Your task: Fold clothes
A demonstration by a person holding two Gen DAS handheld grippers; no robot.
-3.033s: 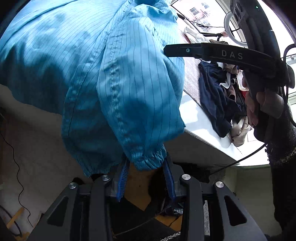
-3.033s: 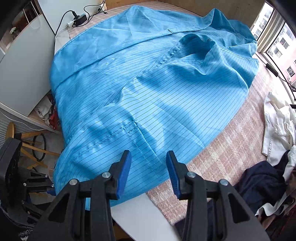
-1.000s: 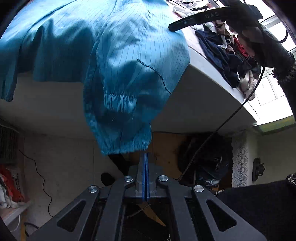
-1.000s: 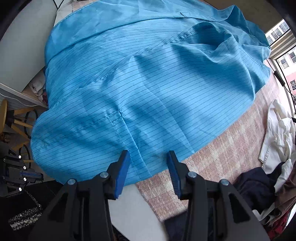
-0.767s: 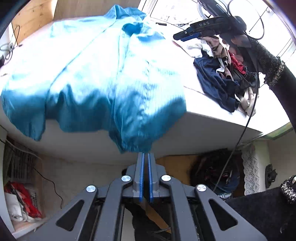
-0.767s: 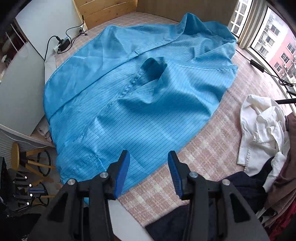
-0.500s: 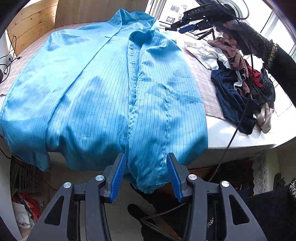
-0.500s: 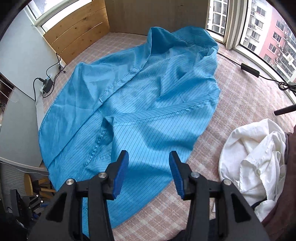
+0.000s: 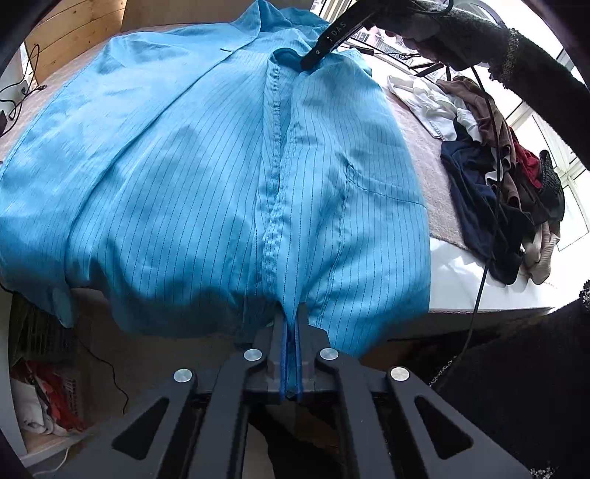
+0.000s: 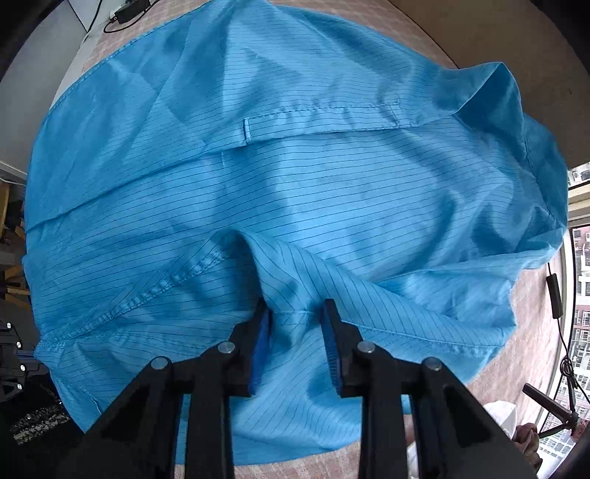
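One big blue pinstriped coat (image 9: 206,173) covers most of the table (image 9: 475,280), spread front-up with its collar at the far end and its hem spilling over the near edge; under it lies a pinkish checked cloth (image 9: 424,162), bare only along the right side. To the right of the coat sits one heap of other clothes (image 9: 497,177) — I count a white piece, a navy one, a brown one and something red in it, though they are tangled and where one stops and the next starts is hard to make out. There are two grippers. The left gripper (image 9: 291,353) is at the hem, its blue pads pressed together on the bottom of the coat's front placket, a sliver of fabric pinched between them. The right gripper (image 10: 297,331) is up near the collar, held by a hand (image 9: 416,25) in a dark knitted sleeve (image 9: 516,48); its fingers are spread, with a raised fold of blue cloth standing between them, and I cannot tell whether the pads touch it. On the side of that gripper's finger I can read "DAS" — anything before those letters is too small to make out. A black cable (image 9: 486,235) hangs from it across the heap and over the table edge. On the floor at lower left, some red and white things are cut off by the picture's rim.
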